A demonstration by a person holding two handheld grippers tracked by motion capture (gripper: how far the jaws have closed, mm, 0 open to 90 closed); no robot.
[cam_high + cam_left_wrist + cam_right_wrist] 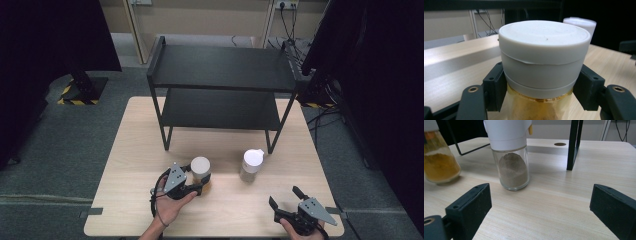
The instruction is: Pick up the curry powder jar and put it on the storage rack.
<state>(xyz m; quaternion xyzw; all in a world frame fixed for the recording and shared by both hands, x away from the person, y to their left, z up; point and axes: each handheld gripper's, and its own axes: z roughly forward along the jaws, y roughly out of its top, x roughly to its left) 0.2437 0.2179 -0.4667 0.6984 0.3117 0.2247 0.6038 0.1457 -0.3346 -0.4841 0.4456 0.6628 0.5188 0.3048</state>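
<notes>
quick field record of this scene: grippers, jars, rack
left gripper: shut on the yellow-powder jar, jaws just below its grey lid
right gripper: open, nothing between the jaws, near the table's front edge
grey-powder jar: upright, white cap, standing free on the table
black rack: two shelves, both bare, at the table's far side

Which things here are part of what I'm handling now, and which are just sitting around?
In hand: left gripper, shut on the yellow-powder jar.
Lying about: grey-powder jar, black shelf rack, right gripper, open over bare table.
</notes>
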